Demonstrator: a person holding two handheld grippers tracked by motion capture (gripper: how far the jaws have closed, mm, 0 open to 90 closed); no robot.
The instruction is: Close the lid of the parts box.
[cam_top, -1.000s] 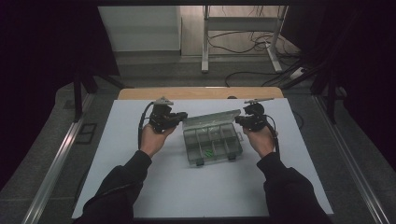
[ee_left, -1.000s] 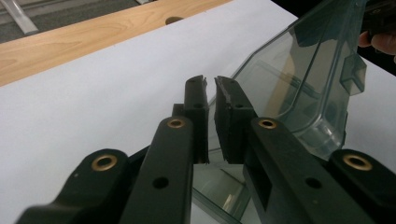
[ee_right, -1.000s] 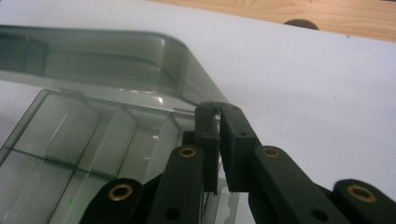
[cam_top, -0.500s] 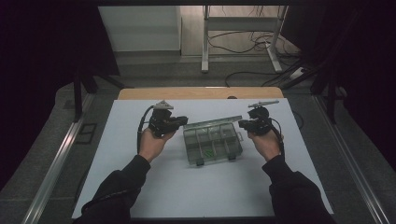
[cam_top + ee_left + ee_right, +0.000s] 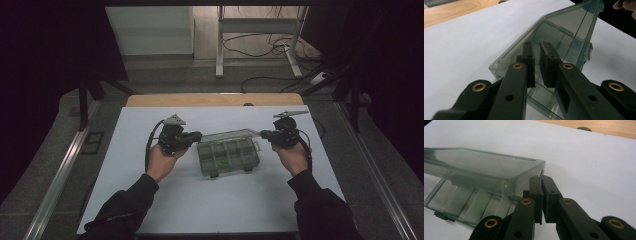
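while the clear compartment box (image 5: 227, 156) sits mid-sheet on the white table cover (image 5: 150, 200), its long axis runs left to right between my hands, tilted slightly, and its lid (image 5: 235, 135) is raised along the far edge. my left gripper (image 5: 195, 136) is pinched nearly shut at the box's left end, empty as far as i can tell; my right gripper (image 5: 263, 133) is likewise closed beside the lid's right corner (touching or not, i can't tell). since a second ago, both hands have drifted slightly outward, the box staying put.

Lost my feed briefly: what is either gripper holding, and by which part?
Nothing clamped: left gripper and right gripper are shut beside the clear box, lid half open.
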